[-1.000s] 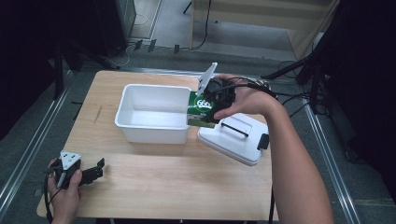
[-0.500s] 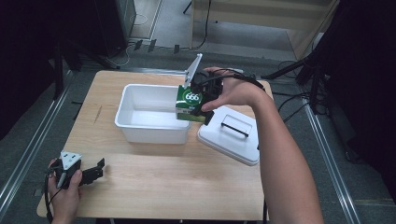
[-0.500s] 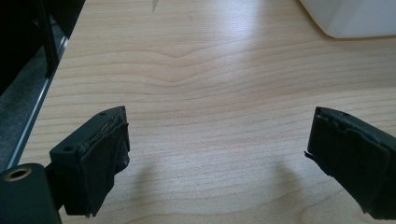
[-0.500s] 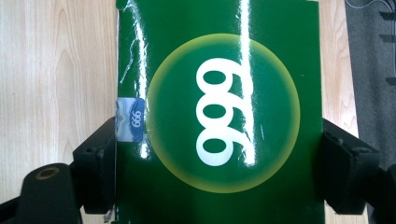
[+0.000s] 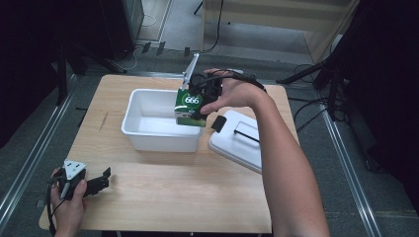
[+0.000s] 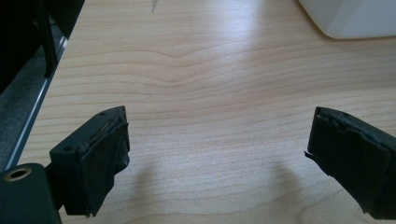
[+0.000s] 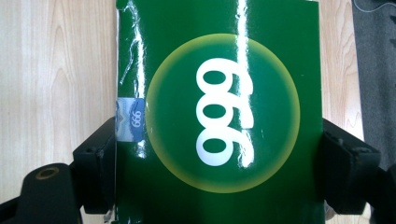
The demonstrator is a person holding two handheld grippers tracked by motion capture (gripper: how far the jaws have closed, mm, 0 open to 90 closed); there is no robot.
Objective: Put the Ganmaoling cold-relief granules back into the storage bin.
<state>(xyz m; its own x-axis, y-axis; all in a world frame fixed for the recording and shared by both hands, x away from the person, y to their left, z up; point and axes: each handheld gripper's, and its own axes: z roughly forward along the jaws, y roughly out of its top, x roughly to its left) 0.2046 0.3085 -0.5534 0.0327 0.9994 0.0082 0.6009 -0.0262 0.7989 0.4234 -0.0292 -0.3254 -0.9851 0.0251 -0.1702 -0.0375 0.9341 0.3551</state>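
We saw the right tongs [image 5: 197, 106] clamped on a green carton [image 5: 190, 107] marked "666" in white on a yellow-green disc — in the right gripper view the two black jaws pressed against the carton's [image 7: 219, 112] opposite edges, with the printed face turned toward the camera. In the high view the carton hung over the right end of a white plastic tub [image 5: 148, 132], at about rim height; whether it touched the rim we could not tell. The tub stood open near the middle of the wooden worktop [image 5: 163, 197], and its white lid [image 5: 242, 145], with a dark handle and a black clip at one end, lay flat just beside the tub on the right. The left tongs [image 5: 96, 182] sat low at the near left corner of the worktop, well apart from the tub — in the left gripper view their [image 6: 217, 154] jaws stood wide apart with nothing between them but bare wood grain, and a corner of the tub [image 6: 350, 18] showed at the top right.
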